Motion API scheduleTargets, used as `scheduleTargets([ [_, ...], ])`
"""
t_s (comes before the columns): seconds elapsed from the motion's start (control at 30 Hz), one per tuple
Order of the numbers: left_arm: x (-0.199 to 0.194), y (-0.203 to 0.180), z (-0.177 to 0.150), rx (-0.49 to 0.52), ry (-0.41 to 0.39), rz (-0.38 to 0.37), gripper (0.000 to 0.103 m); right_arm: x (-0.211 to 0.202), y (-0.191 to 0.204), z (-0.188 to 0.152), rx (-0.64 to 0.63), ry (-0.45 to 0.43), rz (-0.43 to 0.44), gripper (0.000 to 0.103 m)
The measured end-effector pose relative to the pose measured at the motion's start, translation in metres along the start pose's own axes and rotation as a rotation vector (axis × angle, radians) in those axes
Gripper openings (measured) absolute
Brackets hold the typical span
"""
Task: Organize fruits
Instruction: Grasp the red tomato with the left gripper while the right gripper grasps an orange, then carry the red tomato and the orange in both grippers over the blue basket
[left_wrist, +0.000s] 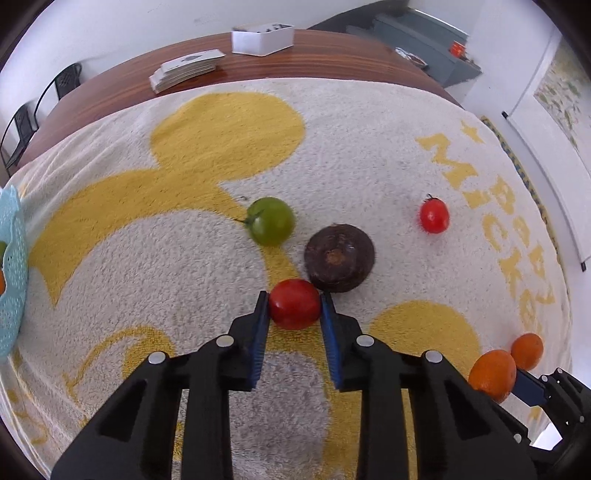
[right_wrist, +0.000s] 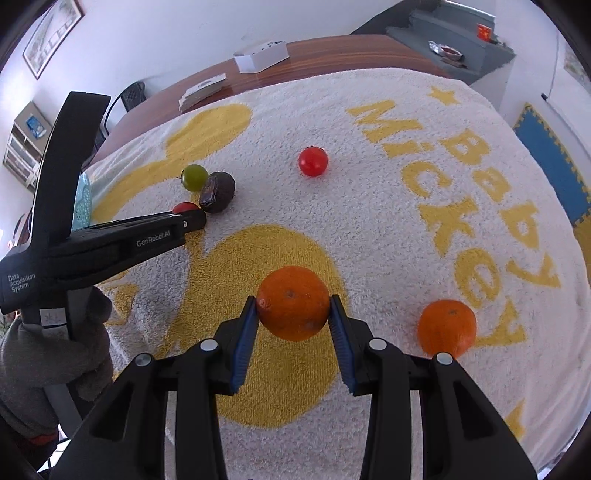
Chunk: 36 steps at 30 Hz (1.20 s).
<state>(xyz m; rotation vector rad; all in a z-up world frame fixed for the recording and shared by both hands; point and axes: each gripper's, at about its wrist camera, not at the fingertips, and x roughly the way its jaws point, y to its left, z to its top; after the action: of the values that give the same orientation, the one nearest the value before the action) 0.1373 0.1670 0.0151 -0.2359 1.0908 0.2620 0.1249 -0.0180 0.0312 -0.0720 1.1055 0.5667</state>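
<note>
I want both lifts straight up off the towel (left_wrist: 351, 155), slow, so neither fruit rolls out and the dark brown fruit (left_wrist: 339, 257) isn't nudged. My left gripper (left_wrist: 294, 308) is clenched on a red tomato (left_wrist: 294, 303) just in front of that dark fruit, pads flush on both sides. My right gripper (right_wrist: 293, 317) grips an orange (right_wrist: 293, 302), open about its width; a second orange (right_wrist: 447, 326) sits near.

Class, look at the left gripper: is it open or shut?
Shut on a red tomato: the left gripper has both blue pads pressed against its sides.
</note>
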Motion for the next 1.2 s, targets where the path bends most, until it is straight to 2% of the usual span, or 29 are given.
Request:
scheduleTargets([
  [0.27,-0.027,0.0,-0.005,0.027,-0.047,-0.006,0.028,-0.006,-0.002,0.001,0.048,-0.02,0.003,0.039],
  [0.6,-0.054,0.034,-0.017,-0.019,-0.082,-0.006,0.028,0.002,0.038,0.015,-0.005,-0.021,0.03,0.039],
  [0.8,-0.075,0.073,-0.019,-0.07,-0.125,0.043,0.028,0.008,0.074,0.02,-0.051,-0.012,0.062,0.039],
  [1.2,-0.109,0.182,-0.03,-0.221,-0.172,0.131,0.028,0.022,0.16,0.034,-0.15,-0.001,0.119,0.039],
])
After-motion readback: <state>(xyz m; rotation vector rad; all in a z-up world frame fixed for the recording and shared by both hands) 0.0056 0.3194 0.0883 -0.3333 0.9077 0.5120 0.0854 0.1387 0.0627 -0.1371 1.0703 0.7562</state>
